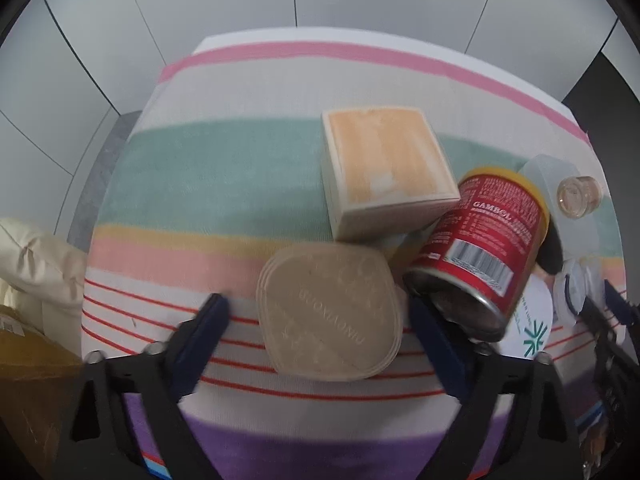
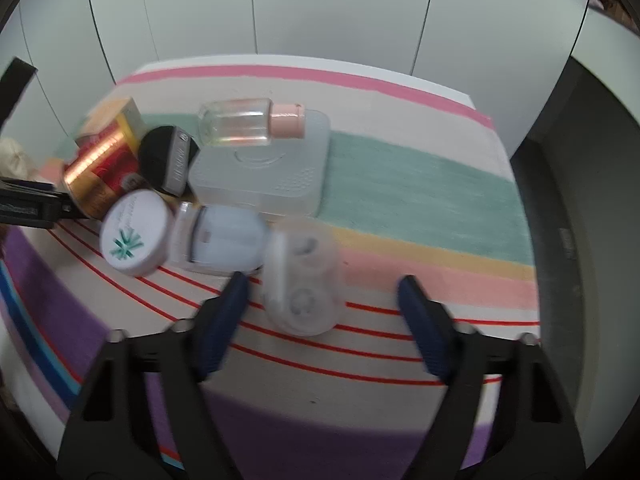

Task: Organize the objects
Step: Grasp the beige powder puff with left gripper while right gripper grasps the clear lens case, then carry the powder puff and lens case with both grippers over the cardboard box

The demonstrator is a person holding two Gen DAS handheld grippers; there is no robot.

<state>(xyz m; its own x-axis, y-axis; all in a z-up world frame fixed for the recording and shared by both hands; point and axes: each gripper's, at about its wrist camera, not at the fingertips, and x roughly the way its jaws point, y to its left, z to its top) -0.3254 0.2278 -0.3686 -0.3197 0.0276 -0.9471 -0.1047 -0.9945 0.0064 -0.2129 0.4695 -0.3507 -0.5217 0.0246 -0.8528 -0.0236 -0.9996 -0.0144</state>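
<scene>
Two hand-held tools over a counter covered by a striped cloth [image 1: 224, 184].

Left tool [image 1: 316, 312]: jaws apart, pointing steeply down. A beige lid [image 1: 330, 312], rounded-square with embossed lettering, lies flat on the cloth between the two blue pads. The right pad appears to sit at or just beside the lid's edge, and a strip of cloth shows between the left pad and the lid; no grip is visible. Just beyond the lid stands an orange-topped box [image 1: 386, 168]. To its right a red can [image 1: 484, 240] lies tilted, open end toward the tool.

Right tool [image 2: 322, 294]: jaws apart. A clear case [image 2: 304, 280] with two round wells lies between the pads, nearer the left one; bare cloth separates it from the right pad. Whether the left pad touches it cannot be told through the blur.

Behind the case lie a pale blue container [image 2: 226, 240] and a white jar [image 2: 134, 236] with a green star mark. Farther back a clear bottle [image 2: 240, 122] with a pink cap rests on a frosted box [image 2: 280, 176], beside a black puff [image 2: 166, 156].
</scene>
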